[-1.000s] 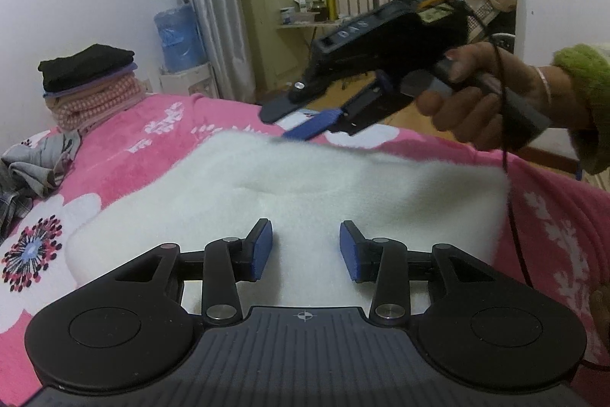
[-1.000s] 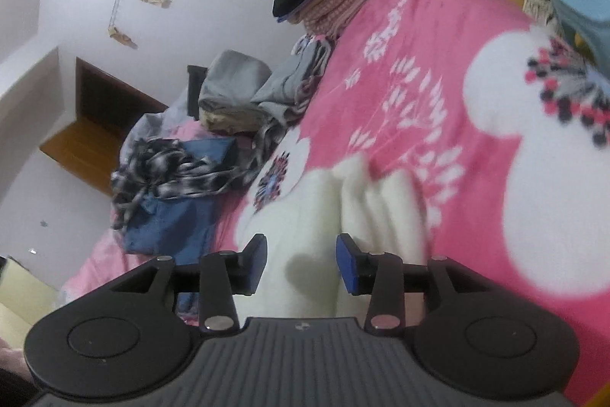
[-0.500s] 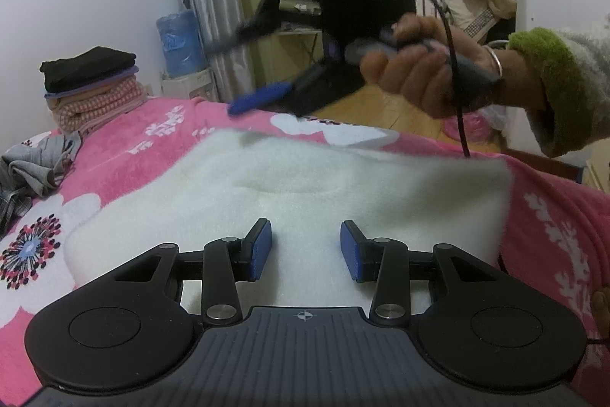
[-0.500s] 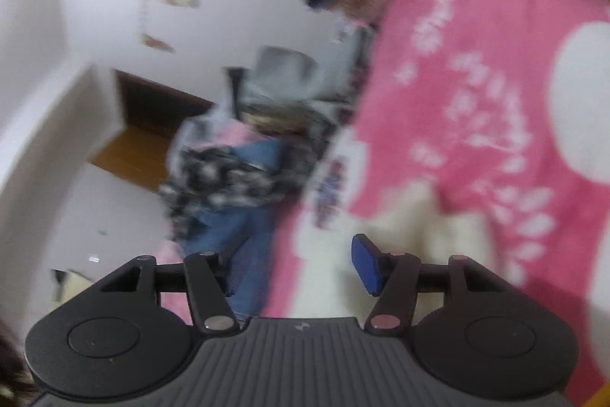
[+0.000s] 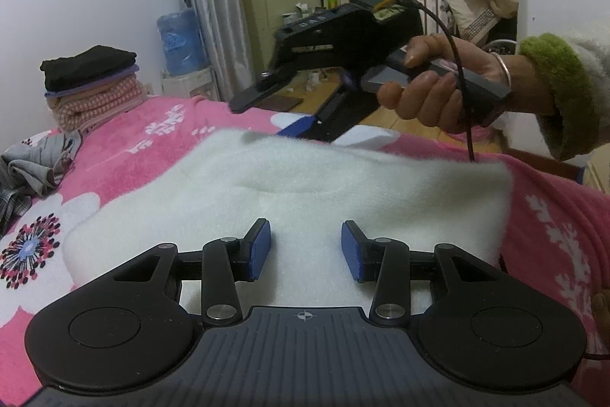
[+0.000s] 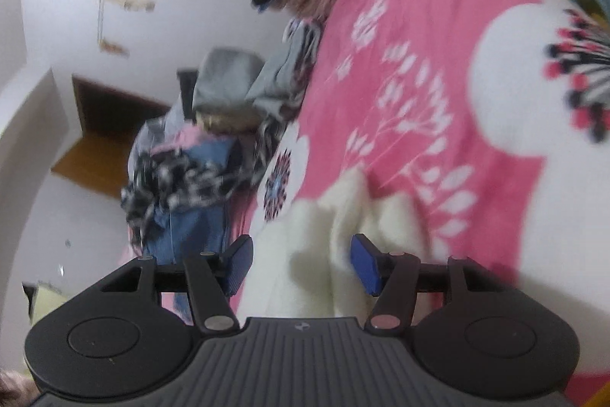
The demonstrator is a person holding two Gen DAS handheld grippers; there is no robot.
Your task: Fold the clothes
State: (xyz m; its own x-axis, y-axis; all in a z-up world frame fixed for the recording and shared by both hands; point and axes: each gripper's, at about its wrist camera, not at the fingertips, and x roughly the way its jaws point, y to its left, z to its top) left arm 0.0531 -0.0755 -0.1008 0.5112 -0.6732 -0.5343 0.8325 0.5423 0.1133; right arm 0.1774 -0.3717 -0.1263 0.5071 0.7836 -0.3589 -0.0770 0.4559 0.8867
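L tongs [image 5: 305,250] wide open over the white fleece [image 5: 305,185], pads apart w/ nothing between 'em, holding nothing. Whether the tips touch the pile or just hover, can't tell. Fleece lies folded flat on the pink blanket [image 5: 160,140], right in front of me.

R tongs [image 5: 289,113] in my right hand [image 5: 438,86] hang above the fleece's far edge, nose tilted down toward it; blue pad just off the fluff. From its own cam the R tongs [image 6: 301,264] are spread wide too, empty, creamy fleece [image 6: 324,254] bunched below and between the pads; contact unclear, pic is blurry.

Vs half a sec ago: R tongs were swung up high over the fleece, now dropped back low near that far edge. L tongs haven't budged, same gap. Fleece same shape.

Beyond the fleece to the left: folded stack [image 5: 91,82] w/ black on top, grey clothes heap [image 5: 34,170] nearer.
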